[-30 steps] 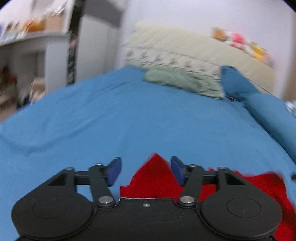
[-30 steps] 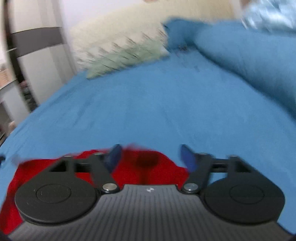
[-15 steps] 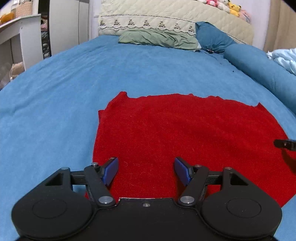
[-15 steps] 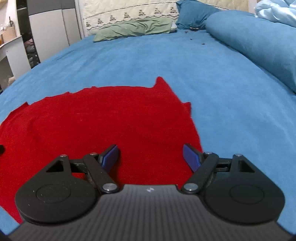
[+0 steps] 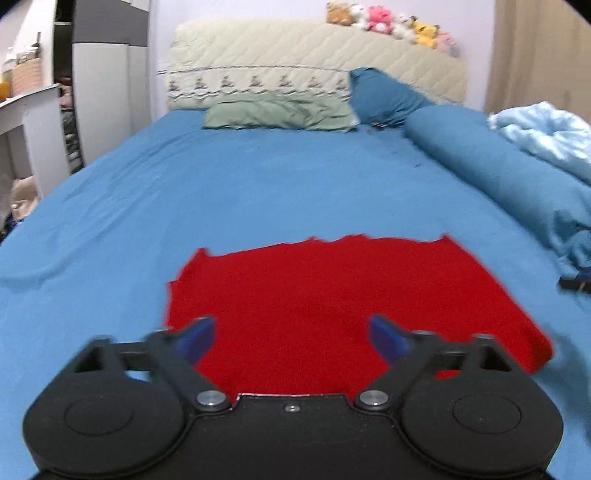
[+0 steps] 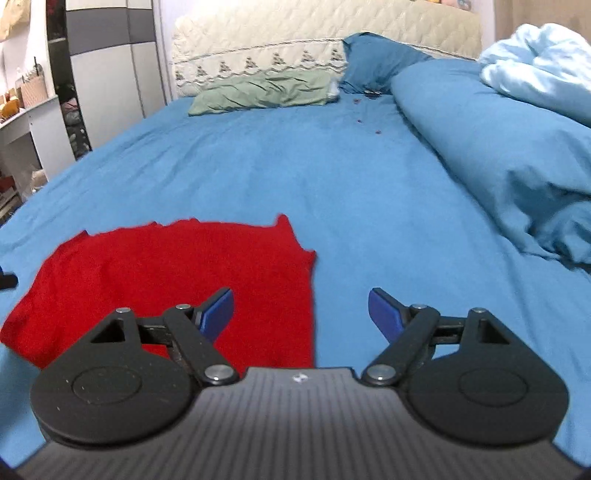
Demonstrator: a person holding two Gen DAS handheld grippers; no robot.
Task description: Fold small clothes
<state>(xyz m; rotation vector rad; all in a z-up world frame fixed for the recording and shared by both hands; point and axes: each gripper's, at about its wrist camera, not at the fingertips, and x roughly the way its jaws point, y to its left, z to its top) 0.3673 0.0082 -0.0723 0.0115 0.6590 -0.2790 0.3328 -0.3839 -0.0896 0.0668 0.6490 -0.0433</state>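
Now | red garment (image 5: 332, 295) flat ahead | left tongs (image 5: 291, 338) wide | right tongs (image 6: 301, 314) wide

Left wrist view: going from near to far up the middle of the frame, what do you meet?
Left gripper, open → red garment lying flat → bare blue bedsheet → green pillow → cream quilted headboard → row of plush toys on top of it.
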